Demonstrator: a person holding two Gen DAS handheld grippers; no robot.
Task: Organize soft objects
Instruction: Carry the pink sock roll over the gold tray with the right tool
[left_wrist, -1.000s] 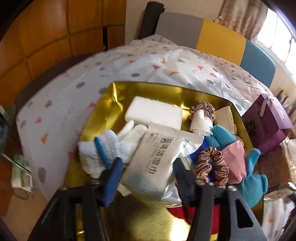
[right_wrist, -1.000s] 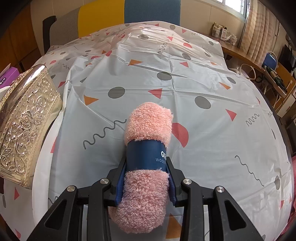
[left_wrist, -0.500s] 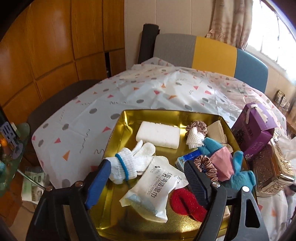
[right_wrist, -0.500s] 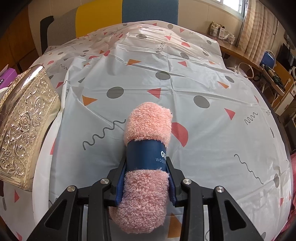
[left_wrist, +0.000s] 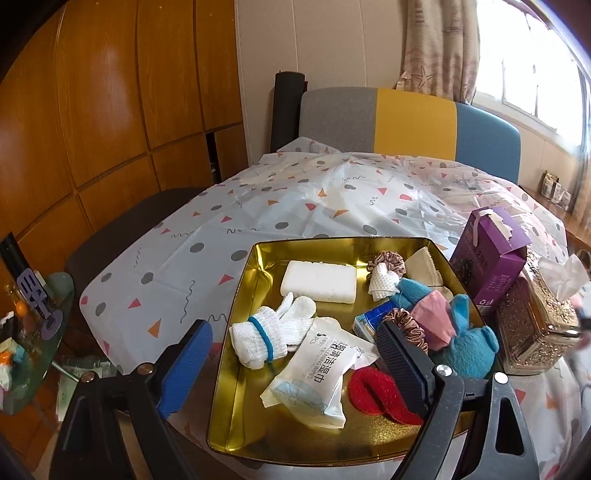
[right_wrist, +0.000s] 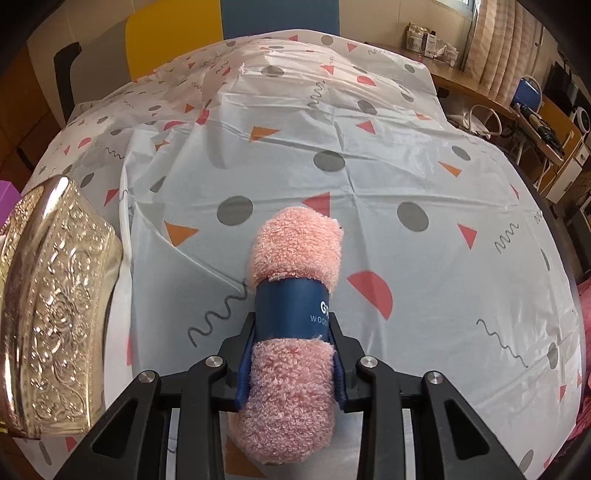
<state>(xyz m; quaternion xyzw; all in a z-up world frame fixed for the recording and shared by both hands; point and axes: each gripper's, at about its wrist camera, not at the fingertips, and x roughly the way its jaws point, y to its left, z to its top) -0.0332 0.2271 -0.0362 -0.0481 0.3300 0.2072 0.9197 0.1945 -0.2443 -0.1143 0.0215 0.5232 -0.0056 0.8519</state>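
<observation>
A gold tray (left_wrist: 258, 258) holds several soft items: a white sponge (left_wrist: 319, 286), a white glove with a blue band (left_wrist: 269, 332), a wet-wipes packet (left_wrist: 321, 373), a red cloth piece (left_wrist: 373, 391), a brown scrunchie (left_wrist: 406, 325), a pink pouch (left_wrist: 436, 317) and a blue plush (left_wrist: 469, 343). My left gripper (left_wrist: 293, 332) hovers above the tray's near side, its jaws opening wide with nothing gripped. My right gripper (right_wrist: 293, 325) is shut on a rolled pink towel (right_wrist: 295, 258) at its blue paper band, just above the patterned tablecloth (right_wrist: 406, 177).
A purple box (left_wrist: 487, 254) and an ornate golden tissue box (left_wrist: 535, 325) stand right of the tray; the tissue box (right_wrist: 48, 314) is also left of the towel. A grey, yellow and blue chair back (left_wrist: 406, 118) is behind the table. A small glass side table (left_wrist: 33, 332) stands at left.
My left gripper has let go of the wet-wipes packet, which now lies in the tray, and has risen and pulled back with wider jaws. The right gripper still holds the towel.
</observation>
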